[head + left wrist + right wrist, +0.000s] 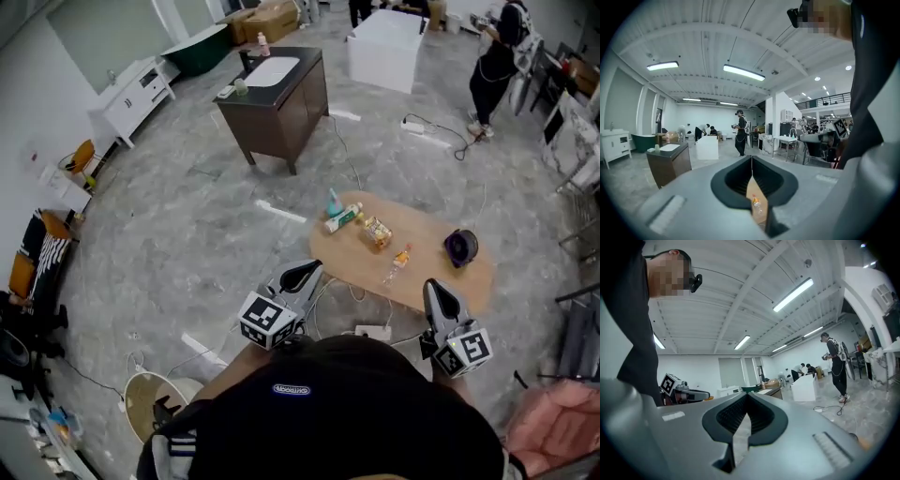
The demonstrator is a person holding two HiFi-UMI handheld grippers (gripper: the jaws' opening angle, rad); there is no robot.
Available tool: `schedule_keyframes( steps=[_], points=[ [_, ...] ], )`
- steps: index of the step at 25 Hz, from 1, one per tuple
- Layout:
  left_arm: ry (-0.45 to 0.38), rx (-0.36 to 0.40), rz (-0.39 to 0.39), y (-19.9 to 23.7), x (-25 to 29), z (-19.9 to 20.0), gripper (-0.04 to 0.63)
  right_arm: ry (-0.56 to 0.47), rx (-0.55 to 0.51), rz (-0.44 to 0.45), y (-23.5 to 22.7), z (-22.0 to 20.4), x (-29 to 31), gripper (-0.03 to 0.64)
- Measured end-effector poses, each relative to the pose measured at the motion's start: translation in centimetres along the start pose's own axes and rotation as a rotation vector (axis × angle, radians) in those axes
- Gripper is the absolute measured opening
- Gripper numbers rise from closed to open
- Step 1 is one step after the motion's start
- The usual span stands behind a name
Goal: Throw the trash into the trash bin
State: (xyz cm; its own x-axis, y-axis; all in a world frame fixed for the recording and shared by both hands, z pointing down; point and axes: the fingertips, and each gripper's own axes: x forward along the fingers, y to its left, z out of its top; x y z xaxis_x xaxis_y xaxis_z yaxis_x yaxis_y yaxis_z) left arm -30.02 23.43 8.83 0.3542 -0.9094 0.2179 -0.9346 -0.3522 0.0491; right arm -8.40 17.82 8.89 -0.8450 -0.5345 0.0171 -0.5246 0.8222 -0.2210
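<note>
Two hand-held grippers are showing: the left hand-held gripper and the right hand-held gripper. One oval surface is carrying five things: one tube, one teal packet, one snack bag, one small bottle and one dark round container. One person is standing beyond.

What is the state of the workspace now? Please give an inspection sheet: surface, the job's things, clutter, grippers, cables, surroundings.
Surface: oval wooden table, low, on a grey floor.
Job's things: tube, snack packet and small bottle lie on the table; dark round container at its right end, perhaps the bin.
Clutter: white strip on the floor.
Grippers: left gripper and right gripper shut, empty, short of the table.
Cables: power strip with cable at the table's near edge; another cable farther off.
Surroundings: dark cabinet, white block, standing person.
</note>
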Motion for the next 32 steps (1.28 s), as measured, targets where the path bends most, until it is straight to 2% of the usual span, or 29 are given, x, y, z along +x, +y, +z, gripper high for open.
schedule_keyframes(
  steps=[2,3,5,9,11,13,16,21,24,29,32],
  points=[
    [0.004,0.028,0.000,1.0,0.0,0.2,0.037,0.002,-0.018,-0.003,0.7,0.6,1.3,0.032],
    [0.009,0.041,-0.018,1.3,0.2,0.0,0.070,0.004,-0.012,-0.017,0.7,0.6,1.9,0.062],
    [0.009,0.052,-0.065,2.0,1.0,-0.4,0.135,0.002,0.023,-0.054,0.6,0.2,2.7,0.238],
    [-0.026,0.041,-0.103,3.8,0.8,0.1,0.260,-0.029,0.009,-0.137,1.4,0.5,3.3,0.338],
    [-0.046,0.035,-0.105,5.0,0.9,0.7,0.293,-0.052,-0.014,-0.198,1.4,1.2,3.2,0.414],
    [-0.073,0.045,-0.105,6.3,1.1,0.8,0.336,-0.081,-0.024,-0.250,1.3,1.8,3.1,0.448],
    [-0.121,0.077,-0.081,7.7,0.9,1.4,0.369,-0.109,-0.031,-0.307,1.6,1.6,2.7,0.468],
    [-0.159,0.055,-0.050,9.7,-0.6,1.3,0.371,-0.116,-0.008,-0.372,3.2,0.2,2.5,0.474],
    [-0.151,0.060,-0.058,10.6,-0.7,0.8,0.371,-0.107,-0.025,-0.362,4.3,0.2,3.8,0.474],
    [-0.121,0.058,-0.071,13.2,-2.0,-0.6,0.370,-0.121,0.019,-0.350,7.1,-0.7,6.6,0.474],
    [-0.105,0.034,-0.071,15.3,-2.2,-1.0,0.370,-0.083,0.017,-0.328,7.9,-1.6,8.7,0.472]
  ],
)
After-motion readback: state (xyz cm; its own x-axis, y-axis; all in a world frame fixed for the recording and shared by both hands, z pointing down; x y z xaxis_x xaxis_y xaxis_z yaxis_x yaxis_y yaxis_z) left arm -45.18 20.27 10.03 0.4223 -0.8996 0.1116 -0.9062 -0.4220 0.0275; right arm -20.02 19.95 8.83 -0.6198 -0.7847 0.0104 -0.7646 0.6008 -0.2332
